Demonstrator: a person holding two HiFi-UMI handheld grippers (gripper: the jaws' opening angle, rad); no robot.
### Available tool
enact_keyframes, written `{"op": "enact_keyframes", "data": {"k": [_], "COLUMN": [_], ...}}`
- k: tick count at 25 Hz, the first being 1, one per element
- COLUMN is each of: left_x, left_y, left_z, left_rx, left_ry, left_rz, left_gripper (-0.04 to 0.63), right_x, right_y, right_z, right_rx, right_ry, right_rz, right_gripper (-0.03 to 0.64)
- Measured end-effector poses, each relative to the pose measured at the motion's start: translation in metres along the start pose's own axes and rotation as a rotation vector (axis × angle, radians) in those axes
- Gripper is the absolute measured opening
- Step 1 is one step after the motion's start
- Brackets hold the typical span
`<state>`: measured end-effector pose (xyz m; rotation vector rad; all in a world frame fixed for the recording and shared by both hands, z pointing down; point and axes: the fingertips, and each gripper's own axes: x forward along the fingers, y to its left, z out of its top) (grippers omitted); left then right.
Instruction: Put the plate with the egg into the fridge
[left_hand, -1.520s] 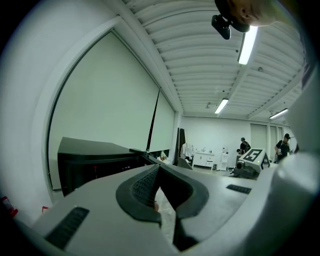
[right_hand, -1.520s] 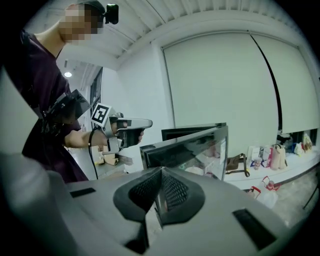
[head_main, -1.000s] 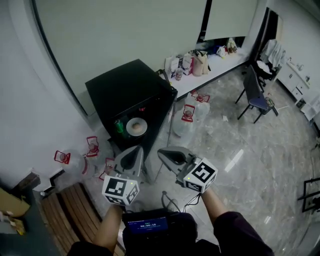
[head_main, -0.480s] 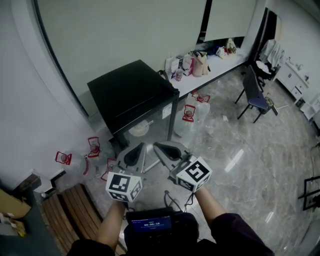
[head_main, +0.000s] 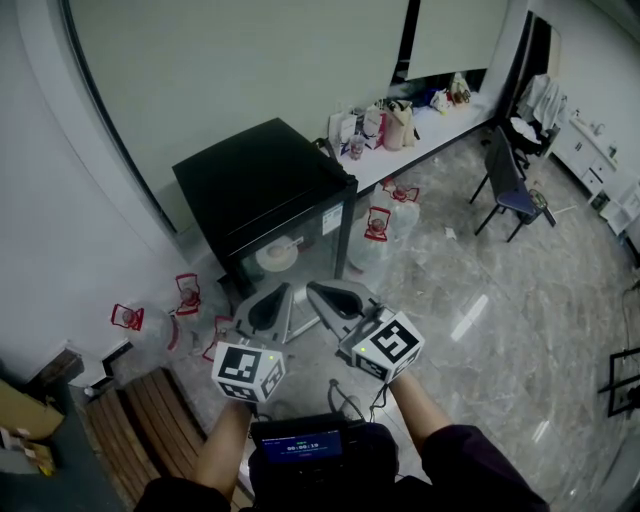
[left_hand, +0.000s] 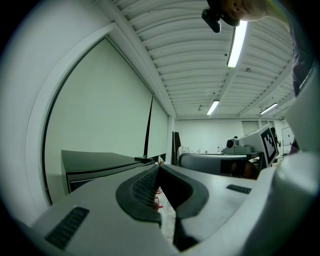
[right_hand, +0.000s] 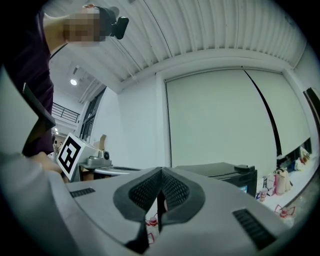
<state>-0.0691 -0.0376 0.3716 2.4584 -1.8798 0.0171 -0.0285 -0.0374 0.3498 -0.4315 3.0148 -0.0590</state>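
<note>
Reads as all but finished. Can make out the white plate (head_main: 277, 256) low inside the black mini fridge (head_main: 260, 180), showing pale through the front face. Cannot tell from the head view whether that is through a glass door pushed to or through a door left slightly ajar. Cannot pick out the egg at this size either, so cannot confirm it on the plate. Carries nothing in either tool: finds the left gripper (head_main: 278, 295) with its pads pressed together at the tips and nothing between them, and the right gripper (head_main: 318, 293) likewise closed tight on nothing. Places the two side by side, low and just short of the fridge front, touching neither the fridge nor the plate. Shows several clear water jugs (head_main: 375, 235) with red handles on the floor beside the fridge, well out of the way. Judging by this, leaves little to do: at most a push on the door if it is not fully latched, otherwise only drawing back.
</note>
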Motion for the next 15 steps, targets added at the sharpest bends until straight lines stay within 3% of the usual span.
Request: {"op": "enact_keyframes", "data": {"k": [15], "left_x": [-0.001], "left_y": [0.0039], "left_z": [-0.0068], "left_rx": [-0.011], "left_ry": [0.008], "left_rz": [0.015], "left_gripper": [0.008], "right_x": [0.0041], "right_y": [0.0], "right_z": [-0.0036], "right_rx": [0.0], "right_ry": [-0.001], "right_rz": [0.011], "right_gripper": [0.006]}}
